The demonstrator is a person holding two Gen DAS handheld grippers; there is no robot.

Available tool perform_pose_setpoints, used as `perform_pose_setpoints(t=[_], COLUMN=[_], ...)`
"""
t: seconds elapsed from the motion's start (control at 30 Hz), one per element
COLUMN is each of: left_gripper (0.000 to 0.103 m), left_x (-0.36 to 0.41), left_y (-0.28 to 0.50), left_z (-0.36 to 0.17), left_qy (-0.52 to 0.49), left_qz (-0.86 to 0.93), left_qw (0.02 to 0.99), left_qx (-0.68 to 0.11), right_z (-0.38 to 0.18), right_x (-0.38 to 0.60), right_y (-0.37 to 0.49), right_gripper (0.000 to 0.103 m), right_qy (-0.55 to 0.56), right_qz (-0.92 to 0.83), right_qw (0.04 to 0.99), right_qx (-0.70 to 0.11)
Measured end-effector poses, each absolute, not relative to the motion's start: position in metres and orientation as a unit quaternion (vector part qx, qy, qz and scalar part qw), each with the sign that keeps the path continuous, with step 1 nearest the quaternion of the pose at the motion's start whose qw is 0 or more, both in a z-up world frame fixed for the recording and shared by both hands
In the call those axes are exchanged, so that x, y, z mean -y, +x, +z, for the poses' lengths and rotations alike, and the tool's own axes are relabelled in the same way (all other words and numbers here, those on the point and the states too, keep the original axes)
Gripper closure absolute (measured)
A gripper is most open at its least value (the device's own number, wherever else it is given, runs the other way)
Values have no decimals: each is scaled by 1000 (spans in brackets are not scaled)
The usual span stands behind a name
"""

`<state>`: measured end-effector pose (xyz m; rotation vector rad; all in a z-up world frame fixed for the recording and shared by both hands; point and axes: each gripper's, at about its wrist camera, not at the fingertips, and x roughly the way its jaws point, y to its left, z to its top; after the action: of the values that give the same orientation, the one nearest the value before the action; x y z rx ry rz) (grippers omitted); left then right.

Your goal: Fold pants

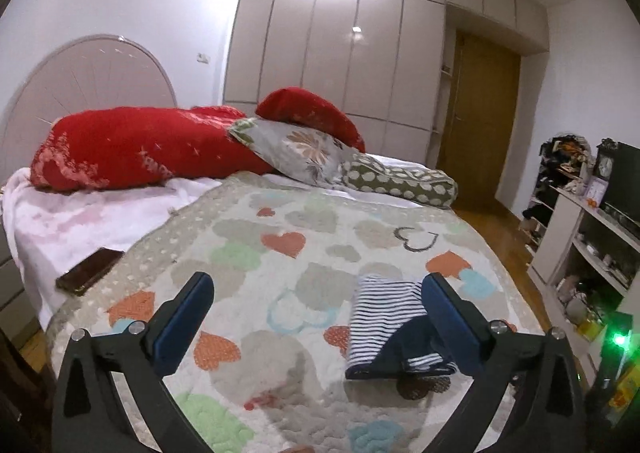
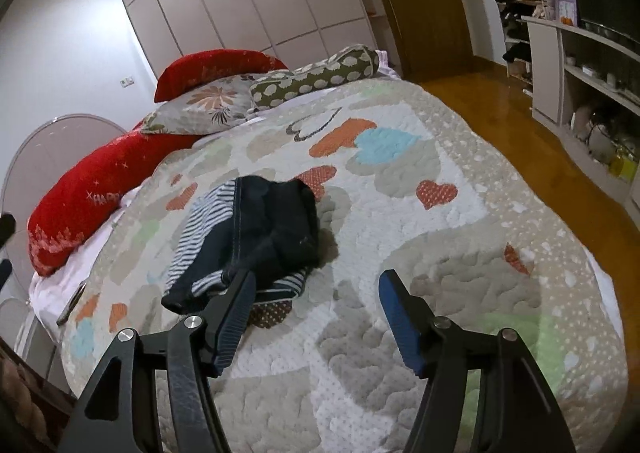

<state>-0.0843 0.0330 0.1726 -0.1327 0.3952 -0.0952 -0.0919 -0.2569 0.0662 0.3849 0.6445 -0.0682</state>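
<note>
- Nearest to lens, left wrist view: left gripper [image 1: 316,313], jaws at full spread, nothing between the blue pads. Quilt only beneath the gap.
- Right gripper [image 2: 316,317]: jaws part-open, moderately wide, no cloth between them. Left pad sits in front of the bundle's near edge – contact cannot be confirmed from either view.
- Pants [image 2: 248,237]: navy w/ white-striped panels, lying as a compact bundle on the heart-print quilt [image 2: 460,253], roughly mid-bed, towards the foot end. In left view the same bundle sits beside the right-hand finger, not inside the jaws.
- Condition of fold – judged largely done: legs appear doubled over, dark top layer somewhat humped, lower edge untidy.
- Handling assessment: soft knit fabric, light, limp; will sag and slide open if lifted by one layer. Not fragile, not slippery on quilted surface.
- Recommended hold: pinch through all layers at the folded edge, or at two corners w/ both tongs, so stack stays together. Avoid the loose striped hem at the near side.
- Other items noted: phone [image 1: 90,267] on the pink sheet at the left bed edge, well apart from the pants; red pillows [image 1: 132,147] and floral cushion [image 1: 296,151] at the headboard end. No obstruction to work area.
</note>
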Motion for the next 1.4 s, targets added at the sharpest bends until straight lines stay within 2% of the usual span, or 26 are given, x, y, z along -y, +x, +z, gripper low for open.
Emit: perform_pose_setpoints(t=[0.2, 0.4, 0.63, 1.4], left_gripper=[0, 0, 0, 0], left_x=[-29, -3, 20, 33], left_y=[-79, -67, -71, -72], left_z=[161, 129, 100, 78], left_qy=[-63, -22, 3, 25], left_qz=[-83, -111, -131, -137], left_qw=[966, 934, 913, 892], left_qx=[-238, -339, -387, -430], right_z=[61, 45, 36, 28], right_x=[249, 239, 242, 238], right_y=[-94, -97, -97, -94], right_gripper=[34, 34, 34, 31], right_qy=[175, 159, 158, 146], right_qz=[-32, -36, -51, -71], right_qw=[928, 922, 917, 908], right_qx=[-326, -350, -362, -387])
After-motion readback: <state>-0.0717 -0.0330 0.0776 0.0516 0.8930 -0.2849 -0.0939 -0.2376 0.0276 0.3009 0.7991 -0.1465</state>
